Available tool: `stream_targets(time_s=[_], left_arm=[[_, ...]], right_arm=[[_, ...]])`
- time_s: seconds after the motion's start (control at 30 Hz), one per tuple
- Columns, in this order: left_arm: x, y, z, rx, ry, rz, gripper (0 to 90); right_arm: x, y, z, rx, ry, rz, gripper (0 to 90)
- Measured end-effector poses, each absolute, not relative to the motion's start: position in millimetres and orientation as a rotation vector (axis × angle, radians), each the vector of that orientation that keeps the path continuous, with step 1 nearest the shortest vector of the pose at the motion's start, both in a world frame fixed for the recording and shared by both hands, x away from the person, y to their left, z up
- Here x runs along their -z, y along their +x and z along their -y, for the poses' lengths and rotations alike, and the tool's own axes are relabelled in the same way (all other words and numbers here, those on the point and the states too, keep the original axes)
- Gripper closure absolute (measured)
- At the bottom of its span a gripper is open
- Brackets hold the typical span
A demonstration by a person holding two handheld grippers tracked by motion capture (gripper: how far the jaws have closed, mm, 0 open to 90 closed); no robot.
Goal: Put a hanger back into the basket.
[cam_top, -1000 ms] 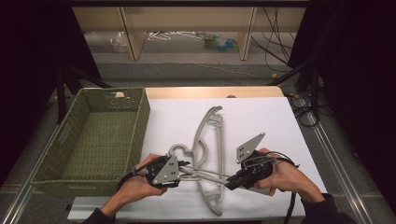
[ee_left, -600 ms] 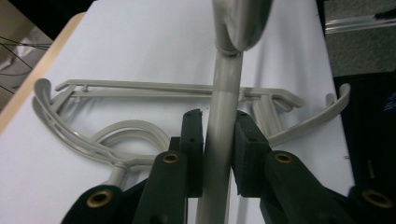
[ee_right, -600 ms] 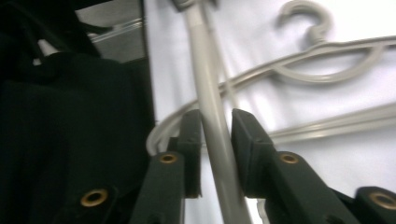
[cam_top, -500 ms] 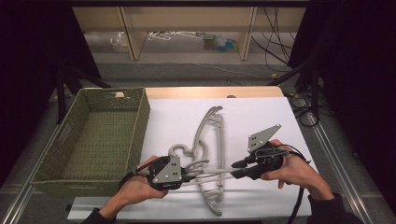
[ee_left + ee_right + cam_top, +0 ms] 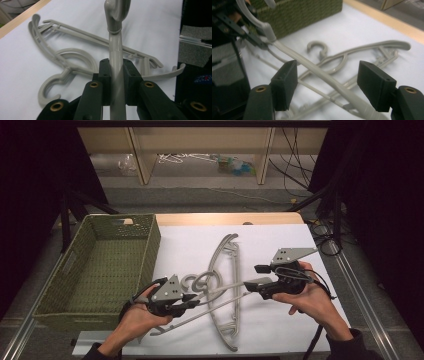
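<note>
Near the person, at about 7 o'clock on the white table [image 5: 310, 340], the left gripper [image 5: 186, 303] has its tongs squeezed tight on a grey hanger [image 5: 227, 290]. In the left gripper view the hanger's bar runs straight up between the two black pads [image 5: 104, 75], and both pads press on it. At about 4 o'clock, the right gripper [image 5: 260, 276] has its tongs wide. They have just been opening. In the right gripper view the same hanger's bar [image 5: 324, 77] passes through the gap, but the pads do not touch it.

So this part looks done: the hanger is picked up by the left gripper and the right one has let go. What is left, I think, is to carry it into the green basket [image 5: 90, 270], which sits at 9 to 10 o'clock and has nothing in it yet.

The held hanger lies long from 8 o'clock to 3 o'clock, with its hook end near the left gripper. A little farther, a second hanger [image 5: 220, 265] lies flat on the table under it. Its long way runs from 5 o'clock up to 12 o'clock.
</note>
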State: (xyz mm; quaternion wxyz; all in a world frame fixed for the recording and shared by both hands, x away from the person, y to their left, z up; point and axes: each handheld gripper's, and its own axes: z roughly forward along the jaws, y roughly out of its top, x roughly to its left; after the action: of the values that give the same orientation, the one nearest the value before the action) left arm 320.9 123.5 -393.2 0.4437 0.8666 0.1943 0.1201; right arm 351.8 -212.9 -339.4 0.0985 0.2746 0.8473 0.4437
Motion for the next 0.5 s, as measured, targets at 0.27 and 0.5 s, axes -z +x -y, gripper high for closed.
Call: stream_targets(time_s=[0.27,0.5], left_arm=[[391.7,330.6,-142.4,-0.293,2.084,-0.655,78.9],[379.3,332.6,-154.4,-0.287,1.999,-0.731,78.9]], right_arm=[[344.0,339.7,198.7,-1.335,0.836,-2.406,28.8],[367.4,312.9,190.4,-1.314,0.802,-2.420,26.2]])
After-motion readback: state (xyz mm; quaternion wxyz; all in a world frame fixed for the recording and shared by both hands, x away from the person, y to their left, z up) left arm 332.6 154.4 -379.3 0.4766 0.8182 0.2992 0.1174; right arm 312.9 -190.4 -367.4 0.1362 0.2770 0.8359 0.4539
